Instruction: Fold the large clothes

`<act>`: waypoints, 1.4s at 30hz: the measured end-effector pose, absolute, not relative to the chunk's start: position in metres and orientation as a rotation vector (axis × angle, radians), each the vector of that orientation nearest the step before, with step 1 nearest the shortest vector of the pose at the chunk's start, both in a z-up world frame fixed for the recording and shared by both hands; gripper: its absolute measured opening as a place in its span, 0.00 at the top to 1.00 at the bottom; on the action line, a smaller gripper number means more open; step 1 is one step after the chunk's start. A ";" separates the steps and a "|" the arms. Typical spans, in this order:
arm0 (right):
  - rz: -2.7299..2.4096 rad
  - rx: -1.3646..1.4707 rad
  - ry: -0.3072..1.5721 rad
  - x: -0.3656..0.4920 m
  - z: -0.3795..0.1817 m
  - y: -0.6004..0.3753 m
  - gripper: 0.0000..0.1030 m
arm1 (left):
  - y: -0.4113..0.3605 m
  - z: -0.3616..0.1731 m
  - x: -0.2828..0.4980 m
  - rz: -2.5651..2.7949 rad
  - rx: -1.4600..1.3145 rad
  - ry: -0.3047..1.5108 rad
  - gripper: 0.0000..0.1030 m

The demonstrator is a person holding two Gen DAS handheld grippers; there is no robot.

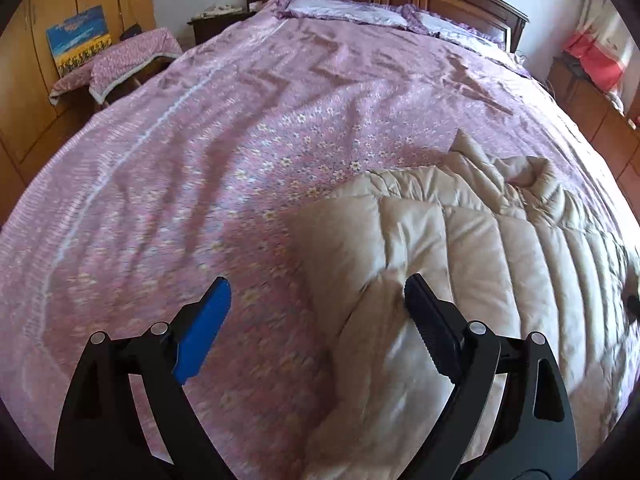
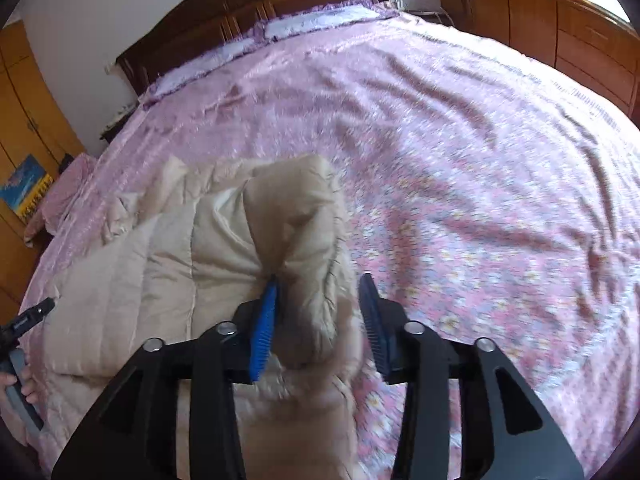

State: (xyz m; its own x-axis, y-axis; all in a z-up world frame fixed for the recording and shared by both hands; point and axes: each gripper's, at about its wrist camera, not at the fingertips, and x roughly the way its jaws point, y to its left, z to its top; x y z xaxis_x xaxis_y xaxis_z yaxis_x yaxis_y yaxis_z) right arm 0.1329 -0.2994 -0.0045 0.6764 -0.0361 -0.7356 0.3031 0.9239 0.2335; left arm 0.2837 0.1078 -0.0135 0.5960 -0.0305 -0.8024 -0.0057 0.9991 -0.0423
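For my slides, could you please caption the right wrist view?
Right gripper open around a fold of the beige quilted puffer jacket on the pink floral bedspread.
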 end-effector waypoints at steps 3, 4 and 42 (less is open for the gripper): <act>-0.210 0.336 0.771 0.117 0.009 -0.300 0.40 | 0.120 -0.002 0.268 -0.007 -0.056 0.925 0.14; -0.207 0.329 0.765 0.112 0.013 -0.300 0.40 | 0.125 0.003 0.260 -0.008 -0.068 0.920 0.14; -0.135 0.230 0.991 -0.091 -0.027 -0.238 0.27 | 0.125 -0.009 0.008 -0.116 -0.064 1.131 0.14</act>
State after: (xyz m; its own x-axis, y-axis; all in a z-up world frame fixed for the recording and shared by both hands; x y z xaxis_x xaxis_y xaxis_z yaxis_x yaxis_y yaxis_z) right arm -0.0909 -0.2379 -0.0274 0.5426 -0.0080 -0.8400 0.2168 0.9674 0.1308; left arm 0.0079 0.1251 -0.0092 0.4206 -0.1248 -0.8986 0.0602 0.9921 -0.1096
